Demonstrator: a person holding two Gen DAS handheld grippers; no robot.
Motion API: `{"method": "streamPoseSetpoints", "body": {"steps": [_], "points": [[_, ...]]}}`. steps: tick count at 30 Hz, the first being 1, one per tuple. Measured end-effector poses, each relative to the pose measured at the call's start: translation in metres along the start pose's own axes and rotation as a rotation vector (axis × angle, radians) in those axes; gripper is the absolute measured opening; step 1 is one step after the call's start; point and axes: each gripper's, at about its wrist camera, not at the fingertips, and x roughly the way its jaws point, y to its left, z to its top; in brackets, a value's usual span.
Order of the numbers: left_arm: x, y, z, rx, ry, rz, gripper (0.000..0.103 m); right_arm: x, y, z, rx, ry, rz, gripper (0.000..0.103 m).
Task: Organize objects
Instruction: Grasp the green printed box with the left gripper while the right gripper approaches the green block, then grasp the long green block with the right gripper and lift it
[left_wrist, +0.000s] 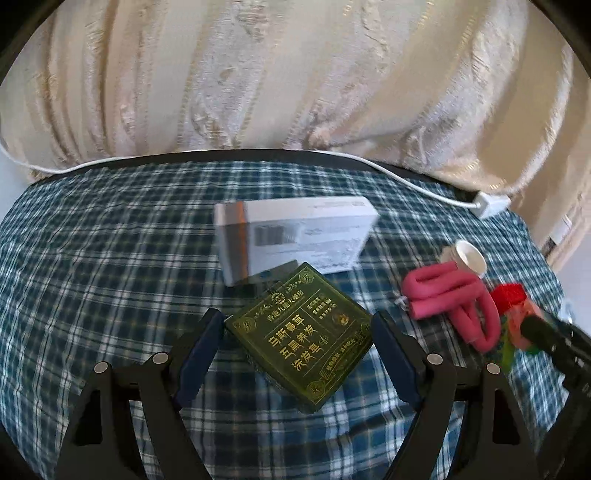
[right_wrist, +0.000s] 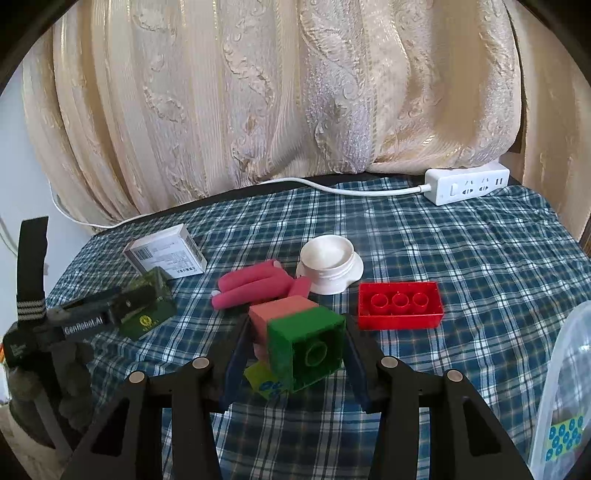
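Now your left claw (left_wrist: 298, 341) is clamped on the green box (left_wrist: 301, 341), a flat dark-green pack with gold print, its fingers (left_wrist: 201, 354) pressing the two opposite corners so the box sits diagonally between them, tilted above the plaid cloth (left_wrist: 110, 258). Just beyond it lies the white box (left_wrist: 295, 232), flat on the cloth with its barcode side up. To the right you see the pink foam roll (left_wrist: 450, 299), the white cap (left_wrist: 467, 256) behind it, and your other claw's dark body coming in at the right edge. Your right claw (right_wrist: 295, 354) has the green block (right_wrist: 308, 350) between its fingers (right_wrist: 234, 365), open underside facing the camera, with a pink block (right_wrist: 277, 314) attached behind it and a yellow-green piece (right_wrist: 264, 380) below; the pads look closed against the green block's sides. Beyond it the pink foam roll touches the white cap, which rests rim-up on the cloth. The red block (right_wrist: 400, 304) lies studs-down beside the cap, apart from what you hold. At the far right edge of the surface sits the power strip (right_wrist: 467, 184), its cord (right_wrist: 332, 186) running left along the curtain (right_wrist: 258, 92). A clear bin (right_wrist: 565, 387) stands at the near right.
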Motion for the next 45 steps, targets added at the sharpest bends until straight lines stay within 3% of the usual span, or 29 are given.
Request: {"method": "streamPoseSetpoints", "body": {"steps": [10, 15, 23, 39, 45], "points": [[-0.005, -0.033, -0.014, 0.156, 0.025, -0.048, 0.083, -0.003, -0.003, 0.001, 0.007, -0.001, 0.003, 0.050], [-0.003, -0.050, -0.020, 0.227, 0.015, -0.029, 0.083, -0.001, -0.004, 0.000, 0.011, 0.012, 0.006, 0.050], [0.005, -0.046, -0.012, 0.187, 0.012, -0.008, 0.083, 0.002, -0.005, -0.002, 0.013, 0.044, 0.017, 0.050], [0.016, -0.064, -0.012, 0.241, 0.028, 0.015, 0.083, 0.012, 0.002, -0.010, -0.036, 0.086, 0.009, 0.053], [0.014, -0.065, -0.013, 0.245, 0.015, 0.026, 0.077, 0.015, -0.001, -0.011, -0.039, 0.086, 0.023, 0.057]]}}
